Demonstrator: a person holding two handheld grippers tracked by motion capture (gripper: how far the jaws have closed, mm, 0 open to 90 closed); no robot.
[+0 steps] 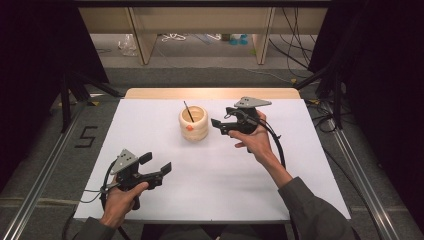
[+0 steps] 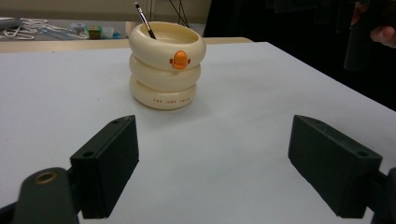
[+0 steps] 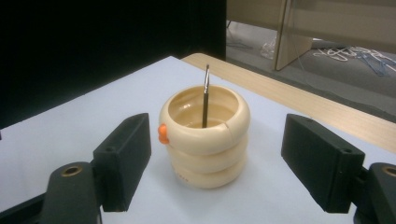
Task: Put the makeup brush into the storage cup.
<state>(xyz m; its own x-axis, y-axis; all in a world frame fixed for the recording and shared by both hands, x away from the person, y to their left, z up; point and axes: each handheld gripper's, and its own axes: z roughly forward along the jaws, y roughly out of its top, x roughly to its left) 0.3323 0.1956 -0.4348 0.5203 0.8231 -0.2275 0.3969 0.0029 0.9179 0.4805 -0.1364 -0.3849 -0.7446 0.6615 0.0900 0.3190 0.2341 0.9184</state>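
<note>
Near the desk's far edge stands my duck-faced pen holder (glossy, rigid, probably slippery, thin brush inside); right gripper gapes beside it, left gripper gapes idle. I'd clamp a groove.

White table, wooden strip at its far edge, floor marking "5"
</note>
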